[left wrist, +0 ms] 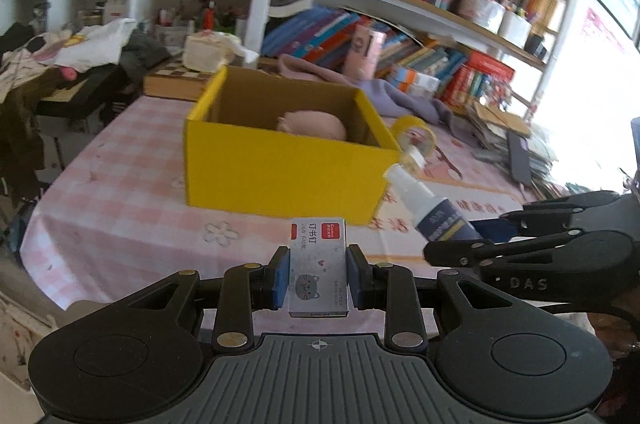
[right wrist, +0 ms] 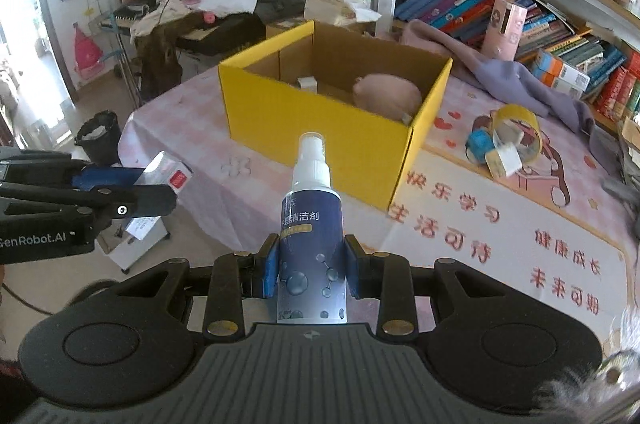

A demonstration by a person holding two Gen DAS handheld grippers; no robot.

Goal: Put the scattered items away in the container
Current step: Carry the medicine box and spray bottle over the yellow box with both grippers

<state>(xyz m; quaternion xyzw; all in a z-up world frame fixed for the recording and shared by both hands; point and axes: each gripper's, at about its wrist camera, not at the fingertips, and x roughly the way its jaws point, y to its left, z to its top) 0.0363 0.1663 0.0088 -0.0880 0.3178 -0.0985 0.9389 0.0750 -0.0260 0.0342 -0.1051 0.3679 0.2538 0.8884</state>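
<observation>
A yellow cardboard box (left wrist: pixel 280 168) (right wrist: pixel 320 128) stands open on the pink checked tablecloth (left wrist: pixel 120 208), with a pink plush toy (left wrist: pixel 316 124) (right wrist: pixel 386 94) and a small white item (right wrist: pixel 307 83) inside. My left gripper (left wrist: pixel 318 274) is shut on a small grey staples box (left wrist: pixel 318 264) with a red label, held above the table in front of the yellow box. My right gripper (right wrist: pixel 312 266) is shut on a blue spray bottle (right wrist: pixel 310 224) with a white nozzle. That bottle (left wrist: pixel 432 208) shows at the right of the left wrist view, the staples box (right wrist: pixel 168 176) at the left of the right wrist view.
A yellow tape roll (right wrist: pixel 516 134) (left wrist: pixel 412 132), a blue spool (right wrist: pixel 478 142) and a small yellow-white block (right wrist: pixel 502 158) lie right of the box. A purple cloth (right wrist: pixel 500 72) and stacked books (right wrist: pixel 560 64) line the far right. Shelves and a cluttered desk (right wrist: pixel 208 12) stand behind.
</observation>
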